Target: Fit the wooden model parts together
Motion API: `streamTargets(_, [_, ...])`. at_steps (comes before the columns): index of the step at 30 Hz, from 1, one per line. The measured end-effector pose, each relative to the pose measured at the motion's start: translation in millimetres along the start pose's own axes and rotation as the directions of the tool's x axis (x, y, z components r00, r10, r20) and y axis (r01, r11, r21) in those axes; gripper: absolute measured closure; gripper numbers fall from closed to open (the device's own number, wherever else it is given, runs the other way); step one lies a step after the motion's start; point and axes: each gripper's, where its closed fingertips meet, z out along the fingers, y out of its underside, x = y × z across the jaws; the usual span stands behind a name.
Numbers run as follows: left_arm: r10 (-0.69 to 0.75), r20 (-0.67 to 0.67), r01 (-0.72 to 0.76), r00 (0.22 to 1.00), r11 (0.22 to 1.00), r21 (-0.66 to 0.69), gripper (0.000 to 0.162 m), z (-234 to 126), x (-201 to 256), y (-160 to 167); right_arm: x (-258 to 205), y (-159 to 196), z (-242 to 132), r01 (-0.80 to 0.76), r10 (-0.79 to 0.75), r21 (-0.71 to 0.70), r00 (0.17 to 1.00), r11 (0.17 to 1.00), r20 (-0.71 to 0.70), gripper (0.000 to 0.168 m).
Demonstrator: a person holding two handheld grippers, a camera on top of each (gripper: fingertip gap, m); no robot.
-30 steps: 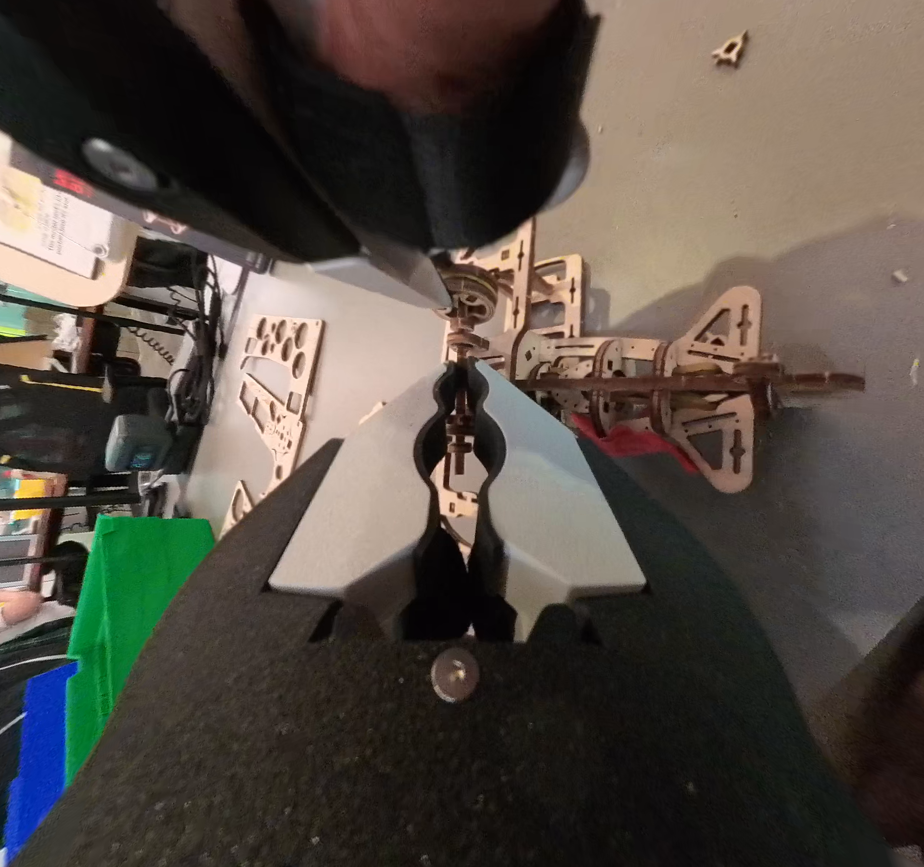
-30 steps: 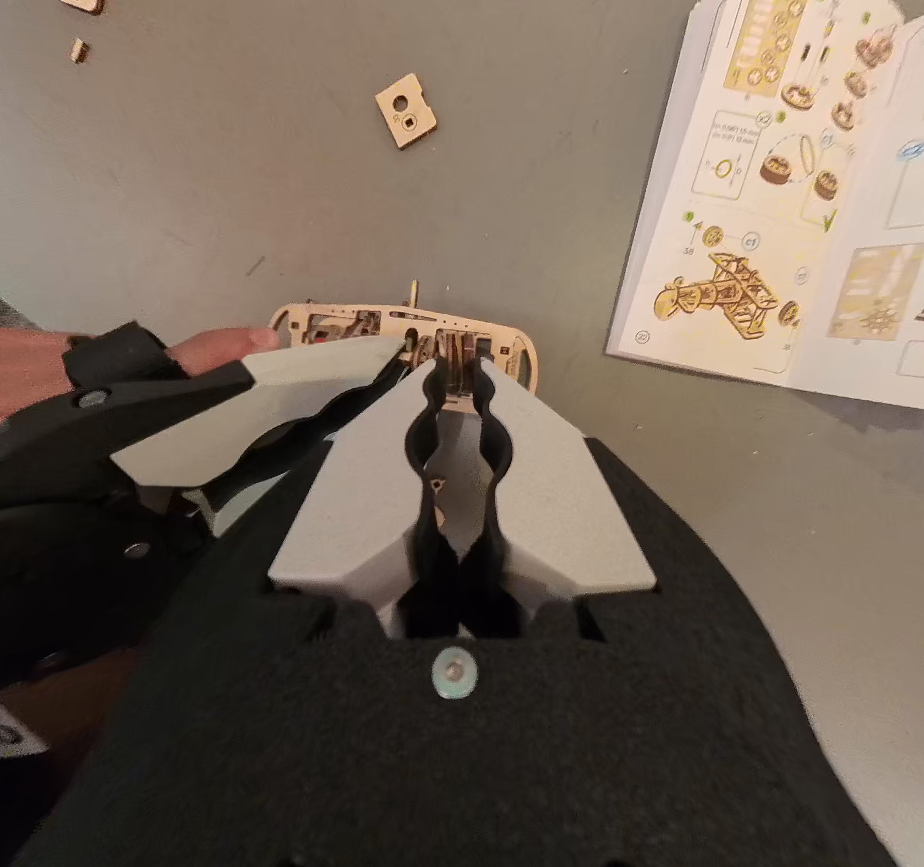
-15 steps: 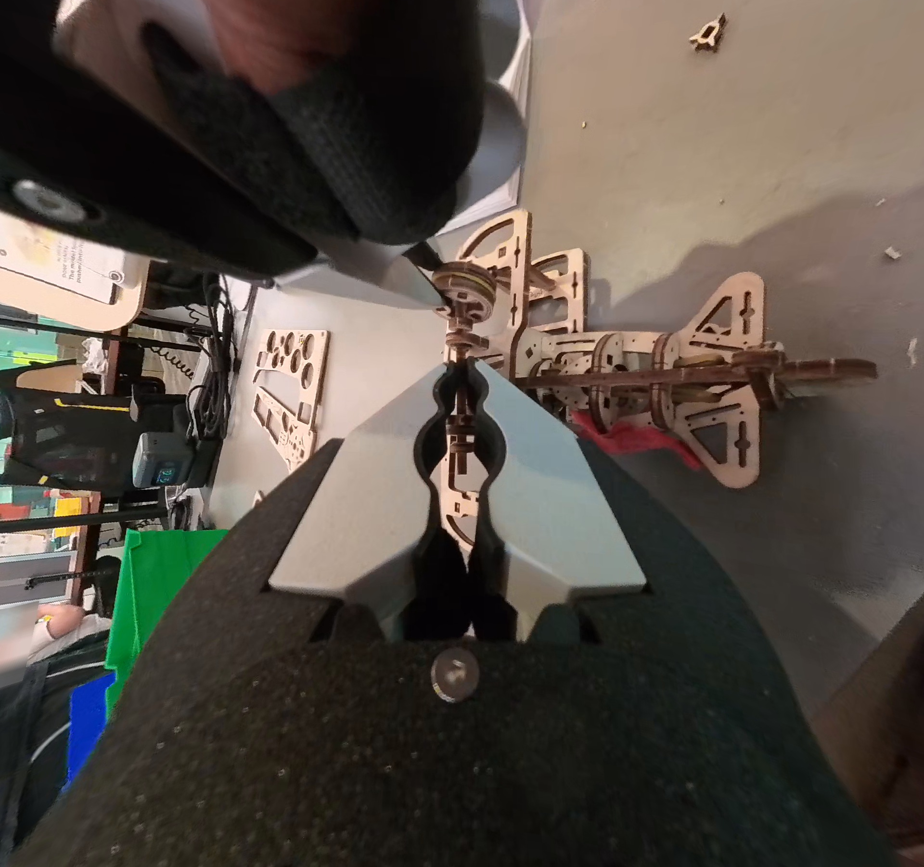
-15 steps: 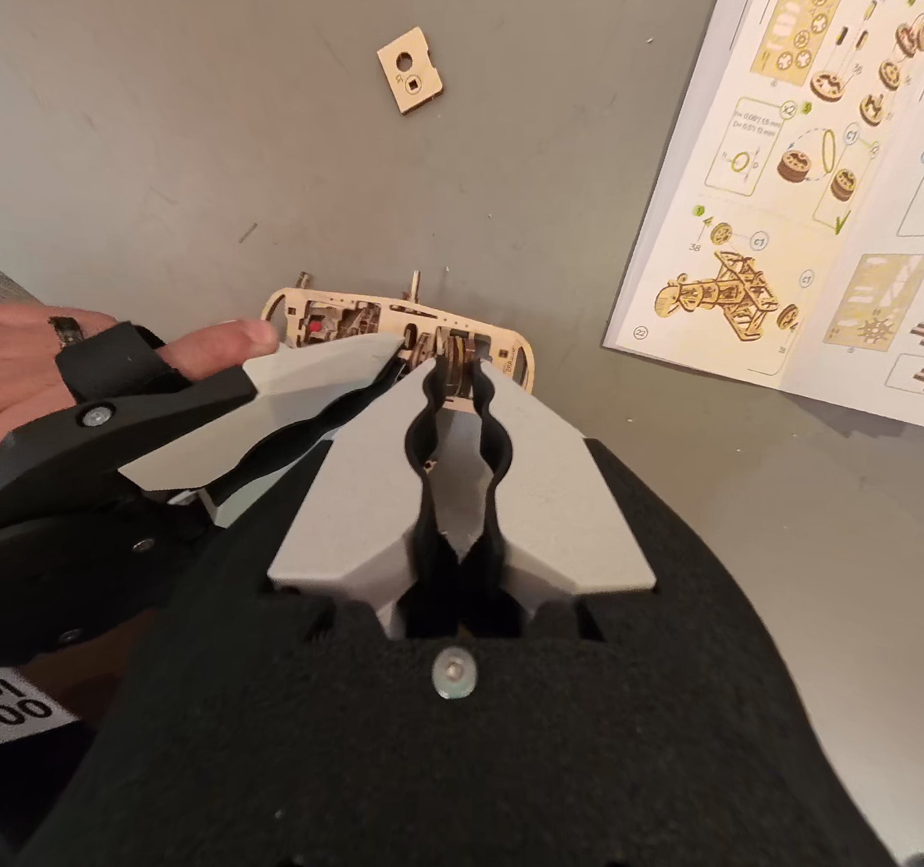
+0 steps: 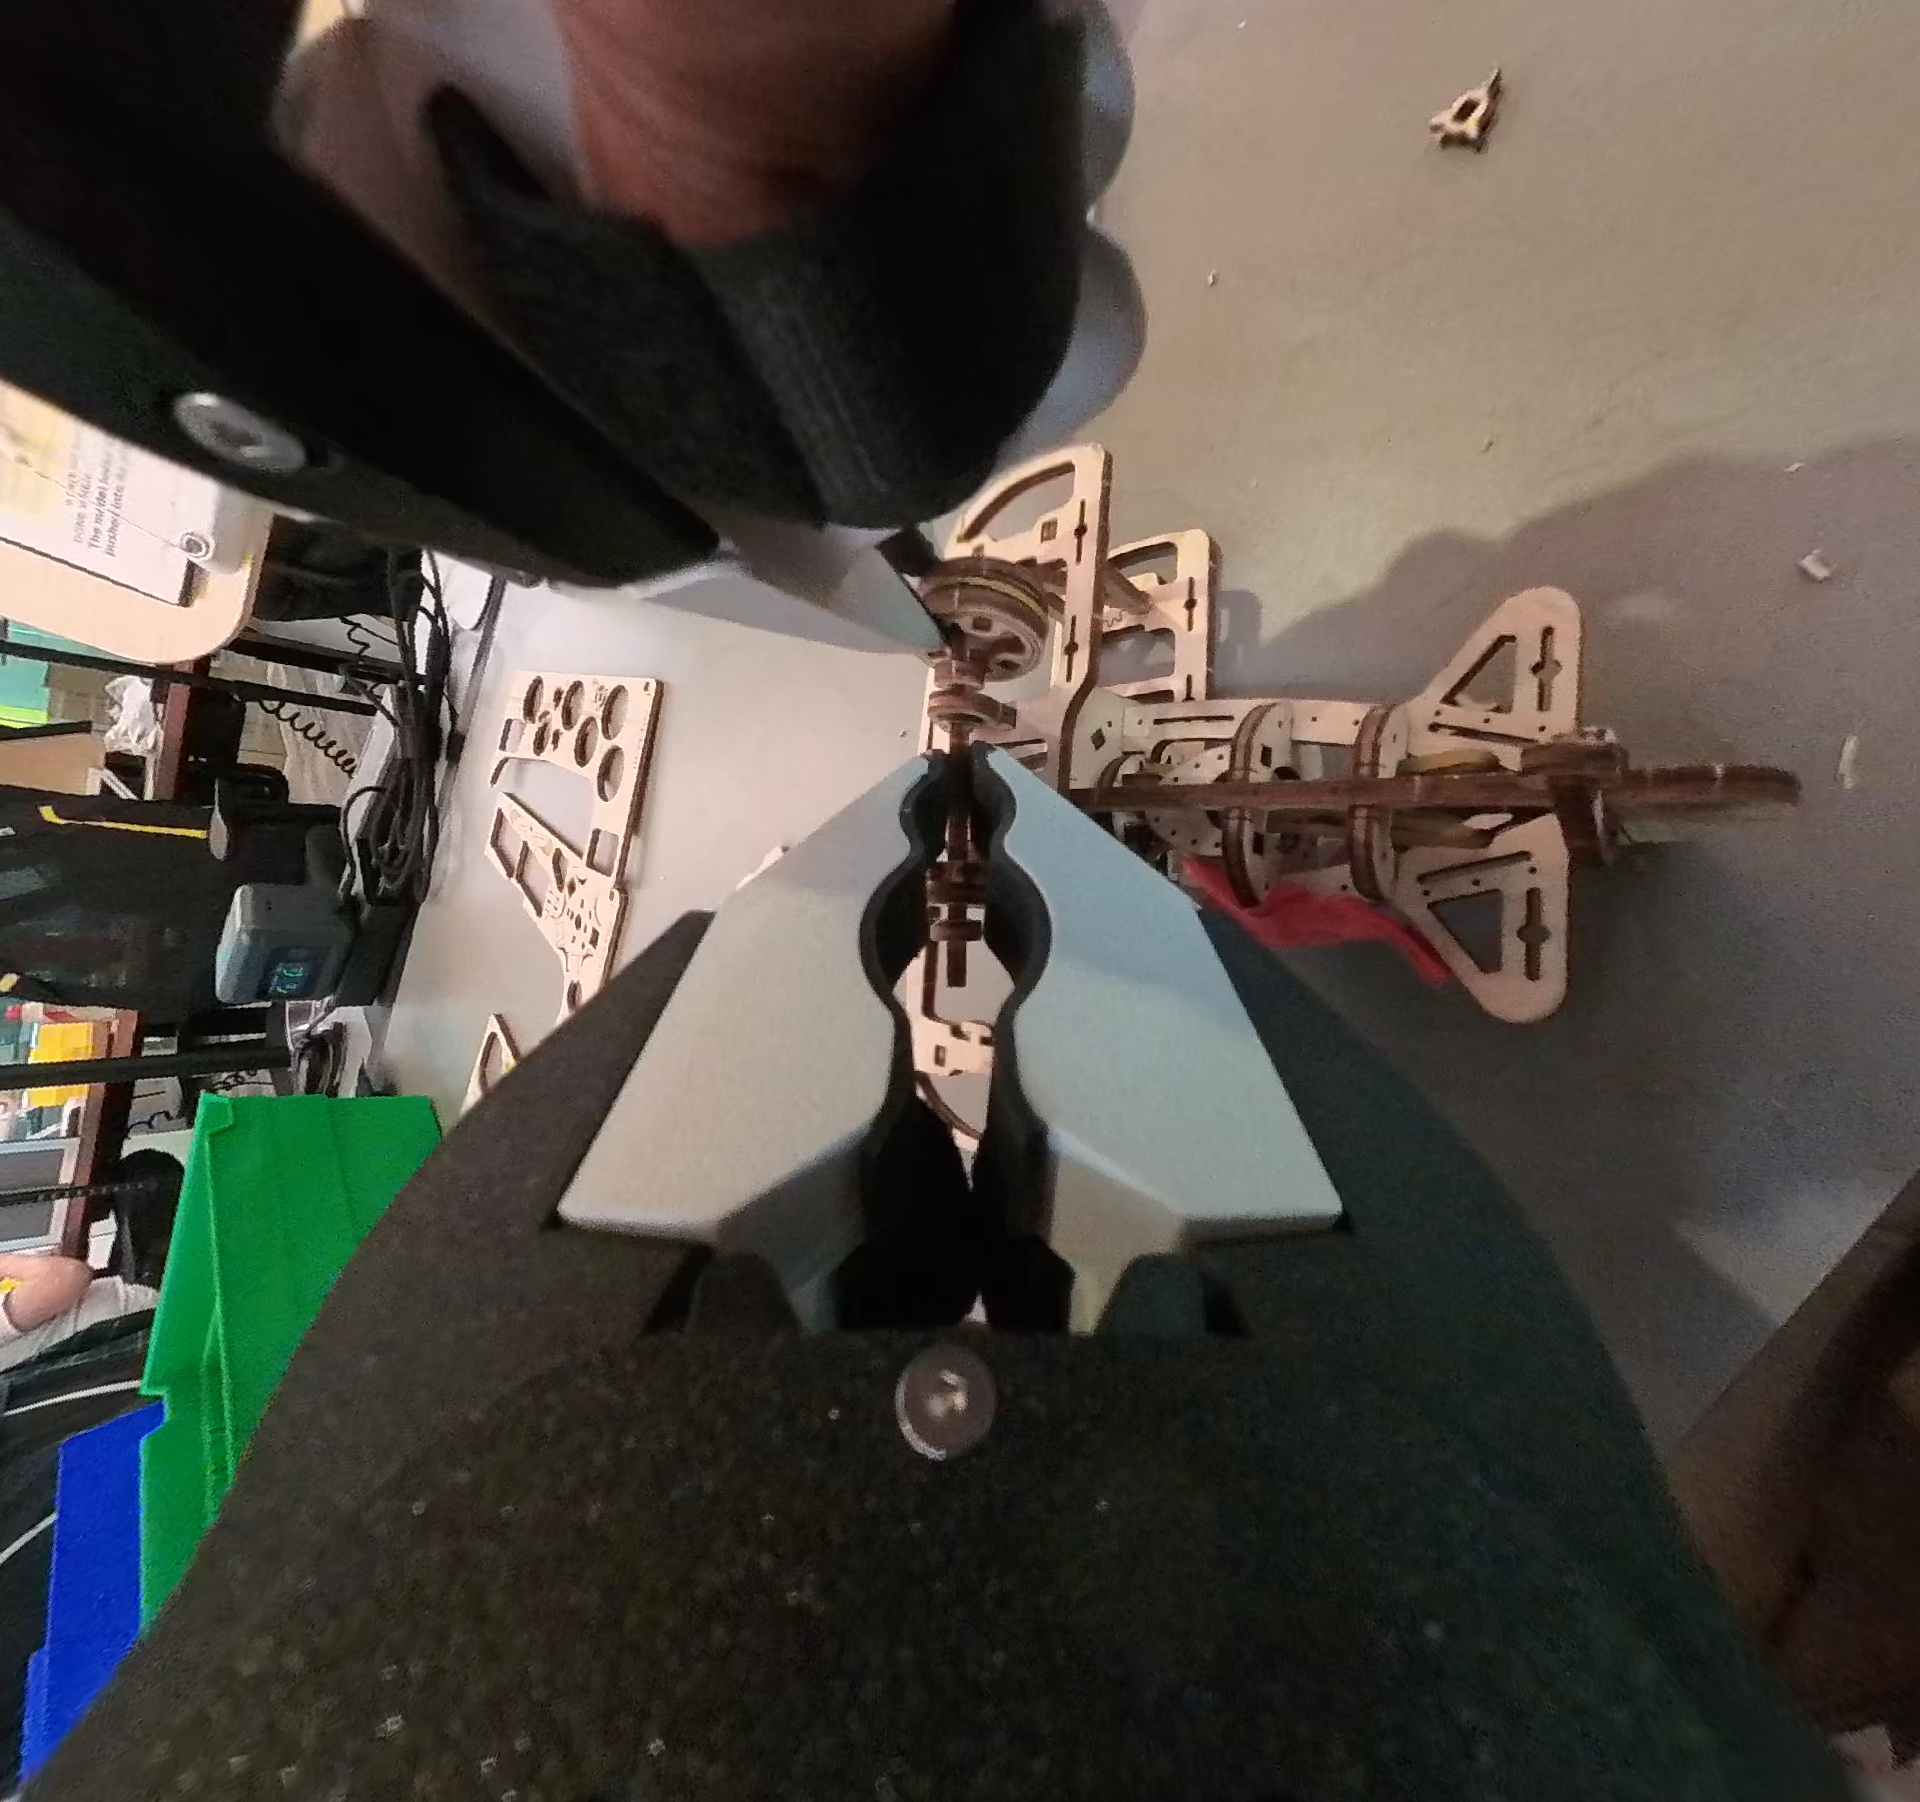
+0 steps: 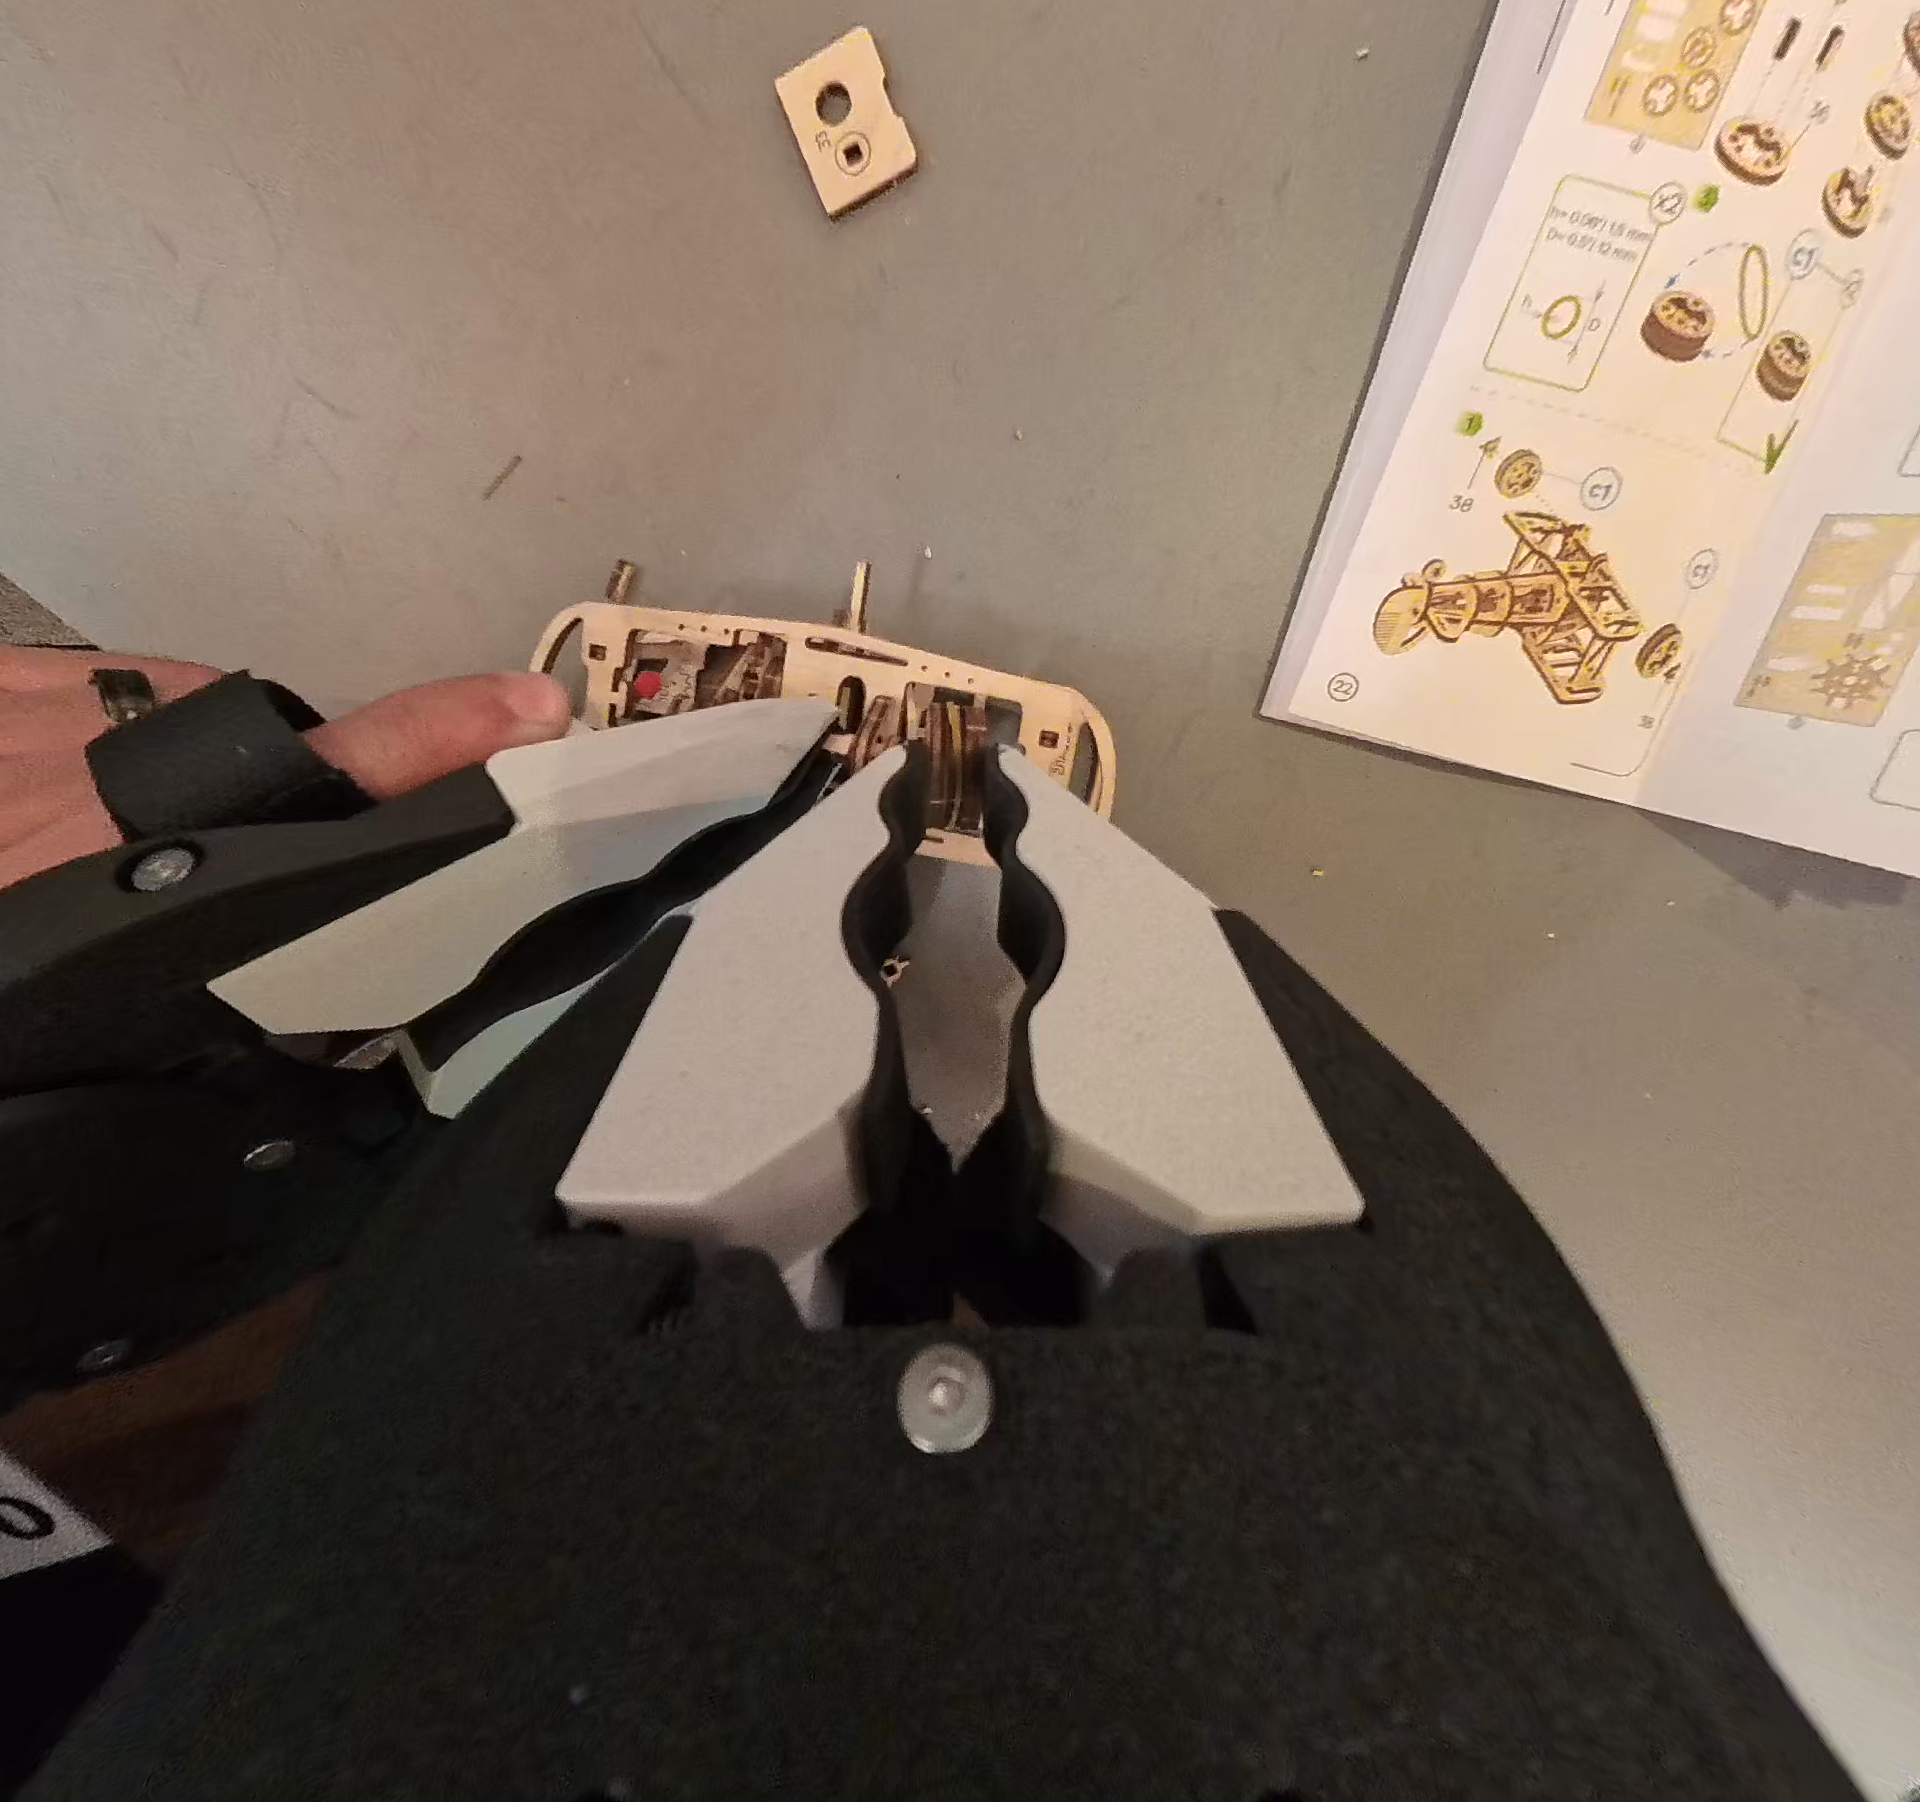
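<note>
- Left wrist view: the left hand-held gripper (image 5: 957,765) is pinched down on the thin axle (image 5: 954,885) of the wooden plane (image 5: 1340,786), jaws nearly together with the stick running between them.
- The plane seems to rest on the grey bench (image 5: 1558,298) rather than hang in the air, tail off to the right, a red scrap (image 5: 1309,921) tucked under its body; contact with the bench cannot be confirmed.
- At the axle's far end sits a small wheel (image 5: 982,604), and the right hand-held gripper (image 5: 914,625) comes in from above with its tip on that wheel.
- Judgement: the axle is slender laser-cut ply, light and stiff but quick to snap, so a hold close to the wheel looks safest.
- Spent cut-out sheets (image 5: 566,817) lie on the bench farther off, well apart from the work.
- Right wrist view: the right hand-held gripper (image 6: 951,765) is narrowed on the wheel (image 6: 951,765), gripping its two flat faces just in front of the plane's wing (image 6: 821,651).
- The left hand-held gripper (image 6: 821,724) reaches in from the left, its tip just beside the wheel.
- Judgement: the wheel wants a straight push along the axle; any twist could crack the thin ply.
- A loose square piece (image 6: 847,121) and the open booklet (image 6: 1621,329) lie apart on the bench.
</note>
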Motion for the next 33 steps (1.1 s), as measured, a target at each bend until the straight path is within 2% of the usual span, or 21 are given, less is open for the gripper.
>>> streamTargets(18, [0.012, -0.001, -0.012, 1.0, 1.0, -0.012, 0.162, 0.1, 1.2, -0.5, 0.5, 0.2, -4.7, -0.004, 0.004, 0.035, 1.0, 0.999, -0.018, 0.159])
streamTargets(24, [0.078, 0.038, -0.078, 0.996, 0.997, -0.016, 0.162, -0.1, 0.9, -1.8, 0.2, 2.2, -6.7, 0.002, -0.001, 0.004, 1.0, 1.0, -0.016, 0.159])
streamTargets(33, [0.04, 0.018, -0.04, 0.999, 0.999, -0.011, 0.162, 1.0, -0.1, 0.2, 0.0, -1.9, -4.0, -0.03, 0.03, -0.017, 0.999, 0.999, 0.013, 0.159])
